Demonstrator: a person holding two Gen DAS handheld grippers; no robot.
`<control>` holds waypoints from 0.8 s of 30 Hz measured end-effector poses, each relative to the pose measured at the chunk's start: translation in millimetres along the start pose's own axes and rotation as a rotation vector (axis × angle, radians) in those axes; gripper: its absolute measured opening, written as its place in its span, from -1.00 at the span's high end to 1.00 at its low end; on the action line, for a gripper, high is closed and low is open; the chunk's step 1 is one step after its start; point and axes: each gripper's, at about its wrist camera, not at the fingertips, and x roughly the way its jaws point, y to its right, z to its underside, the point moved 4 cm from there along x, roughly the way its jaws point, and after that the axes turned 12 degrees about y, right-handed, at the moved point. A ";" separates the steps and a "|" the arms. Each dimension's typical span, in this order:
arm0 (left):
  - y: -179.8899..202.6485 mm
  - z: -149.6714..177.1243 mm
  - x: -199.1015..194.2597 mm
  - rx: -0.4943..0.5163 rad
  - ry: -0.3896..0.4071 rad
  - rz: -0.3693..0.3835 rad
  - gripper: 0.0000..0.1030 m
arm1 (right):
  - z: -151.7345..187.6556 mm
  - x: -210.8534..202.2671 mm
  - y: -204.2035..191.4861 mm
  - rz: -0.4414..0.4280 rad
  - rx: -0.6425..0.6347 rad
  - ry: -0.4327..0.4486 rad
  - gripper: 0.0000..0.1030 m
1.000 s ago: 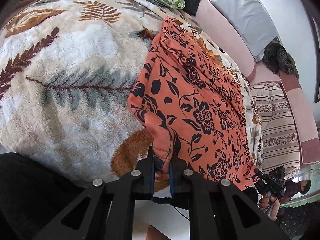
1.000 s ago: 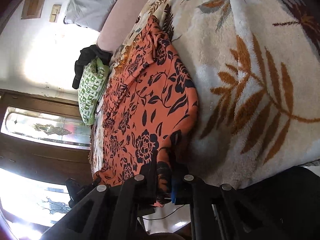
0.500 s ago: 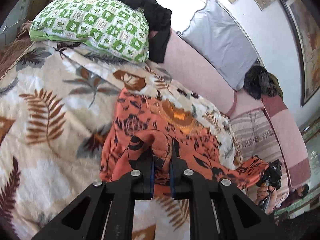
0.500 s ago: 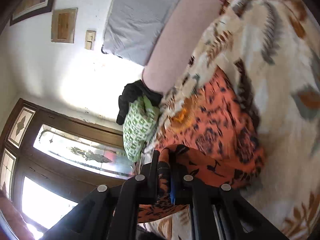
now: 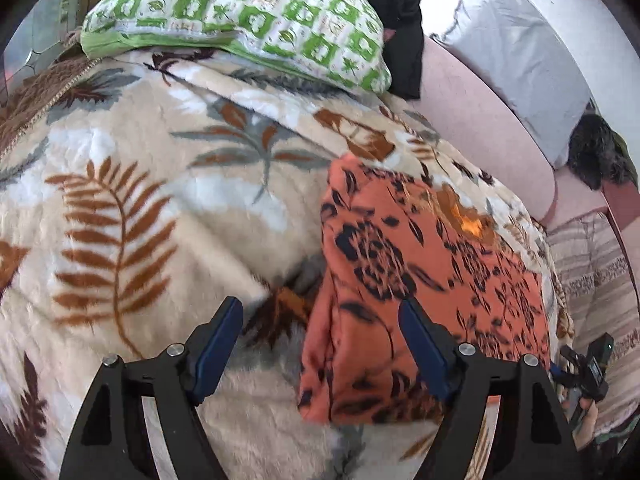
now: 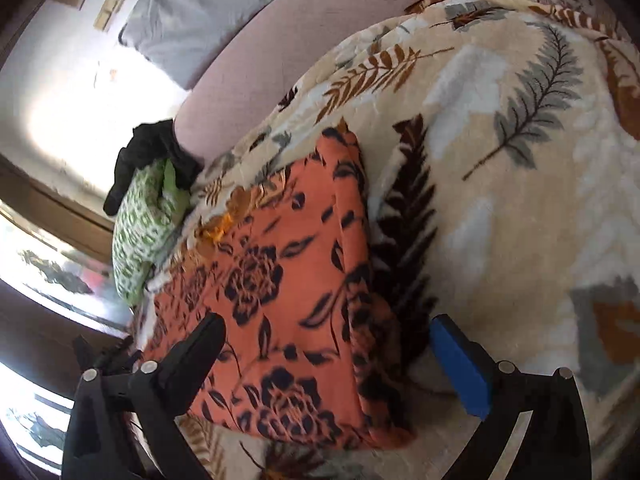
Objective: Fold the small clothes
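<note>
an orange garment with a black flower print [image 5: 420,280] lies folded into a thick rectangle on a plush cream blanket printed with brown and grey fern leaves [image 5: 140,200]. in the left wrist view the garment fills the lower right, its long axis running from about 7 o'clock near the camera up toward 1 o'clock, with its near folded edge at the bottom and its far end toward a pink sofa back [image 5: 480,120]. the left gripper [image 5: 320,336] is spread wide, its jaws opening; the garment's near left corner sits between the blue-padded fingers, and the pads do not press on it, so the cloth is released. in the right wrist view the same garment [image 6: 280,300] sits at the lower centre, its long axis running from 6 o'clock up toward 12 o'clock, a folded edge along its right side. the right gripper [image 6: 332,356] is also released, jaws opening, with the garment's near end between the fingers and untouched by the pads. a green and white checked pillow [image 5: 240,12] lies at 12 o'clock beyond the blanket, with a black cloth [image 5: 400,20] just beside it.
</note>
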 end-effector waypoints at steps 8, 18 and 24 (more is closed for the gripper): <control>31.0 30.2 42.6 0.114 -0.157 -0.056 0.80 | 14.7 29.6 -9.7 0.051 -0.037 -0.148 -0.08; 67.8 -7.3 -44.2 0.175 -0.003 -0.019 0.82 | -4.3 -36.9 -63.4 -0.015 -0.061 -0.127 0.74; 54.1 78.0 -86.3 0.196 -0.083 0.021 0.74 | 56.3 -117.6 -56.4 -0.033 -0.052 -0.116 0.73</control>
